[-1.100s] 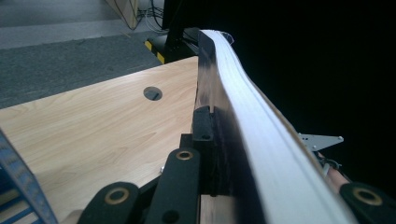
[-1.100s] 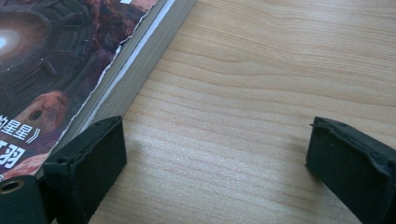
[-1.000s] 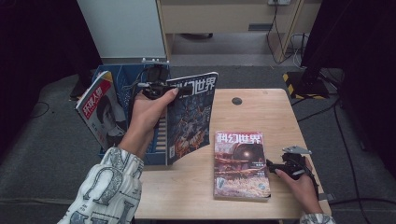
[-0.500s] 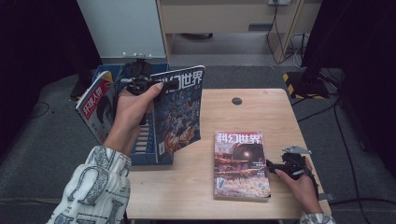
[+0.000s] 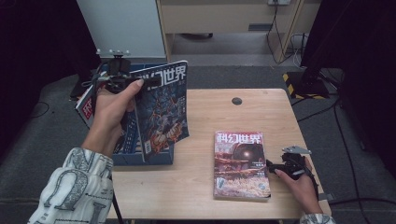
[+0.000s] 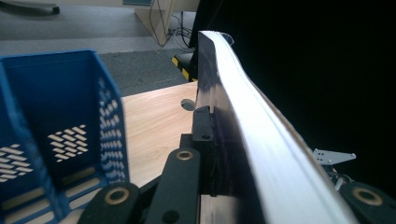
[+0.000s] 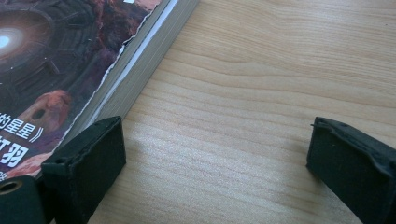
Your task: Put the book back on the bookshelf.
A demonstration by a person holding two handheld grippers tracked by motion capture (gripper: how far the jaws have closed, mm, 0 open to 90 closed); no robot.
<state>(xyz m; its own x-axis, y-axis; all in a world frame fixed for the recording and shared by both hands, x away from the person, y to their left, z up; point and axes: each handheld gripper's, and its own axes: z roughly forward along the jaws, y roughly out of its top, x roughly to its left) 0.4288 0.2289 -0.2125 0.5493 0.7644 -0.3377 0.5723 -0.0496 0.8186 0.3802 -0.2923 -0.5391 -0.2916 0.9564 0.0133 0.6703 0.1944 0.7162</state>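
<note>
The left tool (image 5: pixel 125 80) grips the top edge of a blue magazine (image 5: pixel 163 109) and holds it upright over the blue basket (image 5: pixel 140 156) at the bench's (image 5: pixel 205 186) left end. Farther right, a red magazine (image 5: pixel 240 163) lies flat. The right tool (image 5: pixel 273 166) rests just beside it, jaws apart, gripping nothing.

In the high view we see soft, even light on the tabletop (image 5: pixel 210 116), while the left and right edges of the frame fall into near black. Shadows under things are faint. In the left gripper view the magazine (image 6: pixel 261 140) edge glares white and blurs toward the bottom; the right half is dark. The right gripper view is bright, with blurred jaws at the bottom corners.
</note>
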